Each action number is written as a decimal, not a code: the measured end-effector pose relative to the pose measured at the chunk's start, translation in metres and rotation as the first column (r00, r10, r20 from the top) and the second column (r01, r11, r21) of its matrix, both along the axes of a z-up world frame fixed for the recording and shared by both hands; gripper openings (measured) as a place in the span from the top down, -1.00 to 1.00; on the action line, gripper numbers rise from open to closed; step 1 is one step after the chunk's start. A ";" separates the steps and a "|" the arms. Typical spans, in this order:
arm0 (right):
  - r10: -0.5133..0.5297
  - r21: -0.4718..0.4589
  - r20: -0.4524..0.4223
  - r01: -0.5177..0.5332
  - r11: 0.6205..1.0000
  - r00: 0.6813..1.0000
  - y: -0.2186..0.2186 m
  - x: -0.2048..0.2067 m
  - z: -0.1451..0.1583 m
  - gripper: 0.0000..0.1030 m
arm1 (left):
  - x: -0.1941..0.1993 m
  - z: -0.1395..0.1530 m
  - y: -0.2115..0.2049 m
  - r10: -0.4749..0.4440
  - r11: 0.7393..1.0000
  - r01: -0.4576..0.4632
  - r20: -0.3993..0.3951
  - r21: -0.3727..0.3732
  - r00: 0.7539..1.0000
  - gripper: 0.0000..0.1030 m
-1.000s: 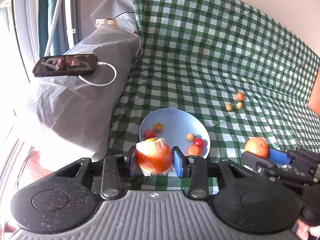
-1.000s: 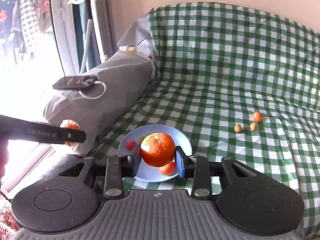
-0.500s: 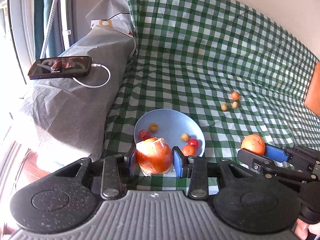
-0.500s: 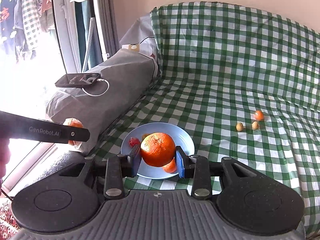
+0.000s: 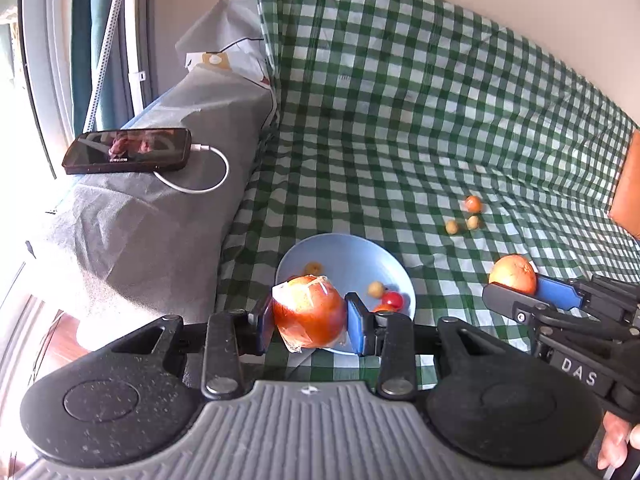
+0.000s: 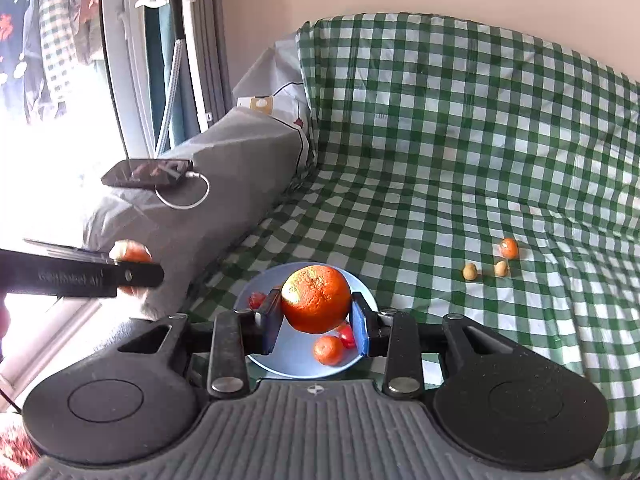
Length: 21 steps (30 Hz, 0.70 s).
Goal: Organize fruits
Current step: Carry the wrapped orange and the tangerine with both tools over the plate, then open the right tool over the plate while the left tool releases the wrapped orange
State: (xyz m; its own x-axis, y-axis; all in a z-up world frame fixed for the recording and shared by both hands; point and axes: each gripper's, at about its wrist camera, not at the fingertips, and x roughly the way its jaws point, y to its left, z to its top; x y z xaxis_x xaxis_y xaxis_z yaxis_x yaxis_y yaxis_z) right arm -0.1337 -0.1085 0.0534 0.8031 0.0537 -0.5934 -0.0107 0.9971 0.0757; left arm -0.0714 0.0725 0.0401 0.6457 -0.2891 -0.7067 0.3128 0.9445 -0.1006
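My left gripper (image 5: 310,322) is shut on a plastic-wrapped apple (image 5: 308,312), held above the near edge of a light blue plate (image 5: 340,256). My right gripper (image 6: 316,320) is shut on an orange (image 6: 316,298) above the same plate (image 6: 296,356). The plate holds several small fruits, among them a cherry tomato (image 5: 393,300) and a small orange (image 6: 328,350). Three small fruits (image 5: 466,216) lie loose on the green checked cloth, also in the right wrist view (image 6: 492,262). The right gripper with its orange (image 5: 513,274) shows at the right of the left wrist view.
A grey covered bolster (image 5: 152,200) runs along the left, with a black phone (image 5: 128,156) and white cable on it. A window and pole (image 6: 176,40) stand behind it. The checked cloth (image 6: 440,140) rises up the back wall. An orange cushion (image 5: 630,196) sits at far right.
Both grippers keep hold of their fruit. The views have shifted slightly; the plate now sits a little nearer under both grippers.
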 end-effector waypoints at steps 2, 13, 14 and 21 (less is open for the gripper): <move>0.014 -0.006 -0.006 -0.014 1.000 1.000 0.001 0.001 -0.004 0.27 | 0.004 -0.003 -0.002 0.001 1.000 -0.001 -0.007 0.009 1.000 0.20; -0.005 0.027 -0.093 0.008 1.000 0.996 -0.013 0.031 -0.049 0.27 | 0.062 -0.031 -0.029 -0.015 0.998 0.019 -0.071 0.064 0.997 0.20; -0.006 0.030 -0.103 0.009 0.999 0.995 -0.014 0.036 -0.053 0.27 | 0.068 -0.035 -0.033 -0.013 0.997 0.019 -0.076 0.072 0.997 0.20; 0.013 0.039 -0.166 -0.007 0.999 0.986 -0.019 0.074 -0.084 0.27 | 0.106 -0.067 -0.059 -0.041 0.994 0.052 -0.115 0.098 0.993 0.20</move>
